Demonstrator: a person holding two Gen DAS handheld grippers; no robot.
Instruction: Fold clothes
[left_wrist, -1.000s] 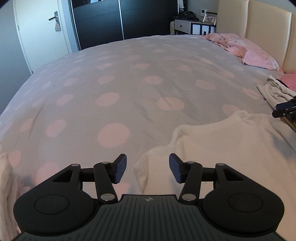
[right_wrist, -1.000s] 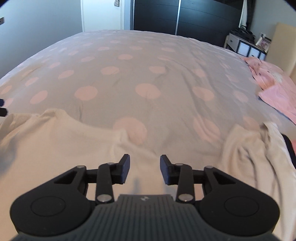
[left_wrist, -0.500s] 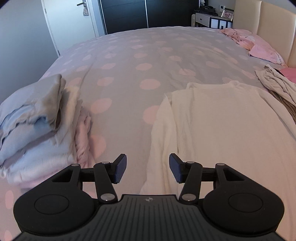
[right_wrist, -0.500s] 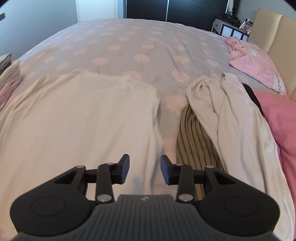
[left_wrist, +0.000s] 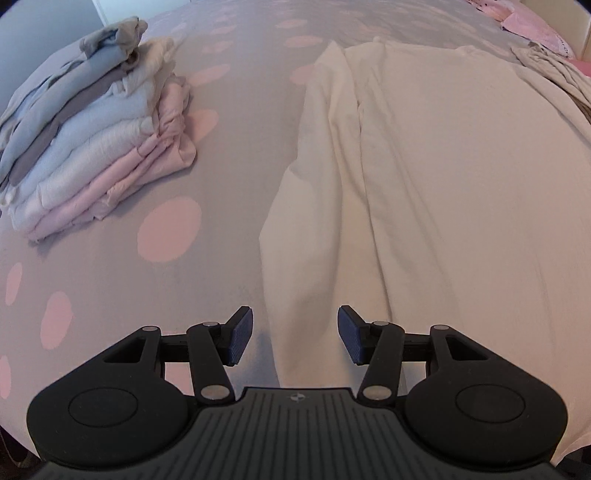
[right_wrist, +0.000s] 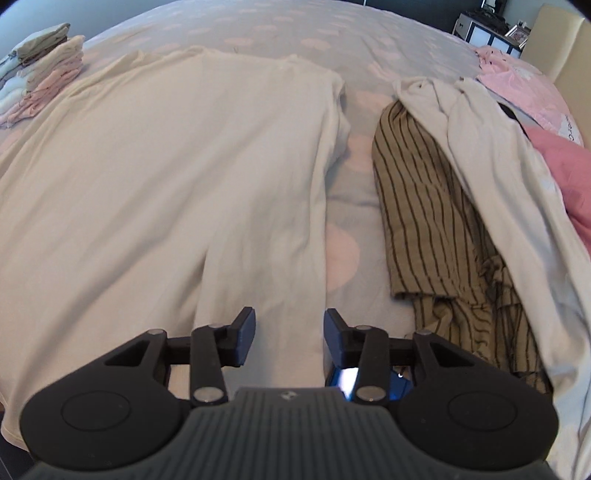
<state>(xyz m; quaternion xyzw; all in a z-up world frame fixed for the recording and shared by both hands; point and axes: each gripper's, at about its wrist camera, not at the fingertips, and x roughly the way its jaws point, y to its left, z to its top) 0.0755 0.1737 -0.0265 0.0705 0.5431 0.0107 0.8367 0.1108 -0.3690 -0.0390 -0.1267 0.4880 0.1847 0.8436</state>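
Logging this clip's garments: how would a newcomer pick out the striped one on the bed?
Start at the spotted bedspread and find the big cream top spread flat. Across a strip of bare cover lies a crumpled heap; the striped garment is there, partly under a pale grey one. It alone is olive-brown with dark stripes.

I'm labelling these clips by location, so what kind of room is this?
Most likely a bedroom: a bed with a polka-dot duvet, a padded headboard, and a stack of folded clothes on it.

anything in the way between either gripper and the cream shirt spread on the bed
Nothing visible. The left gripper hangs open over the cream shirt at its left edge, the right gripper open over its right edge. The striped garment lies apart, to the right.
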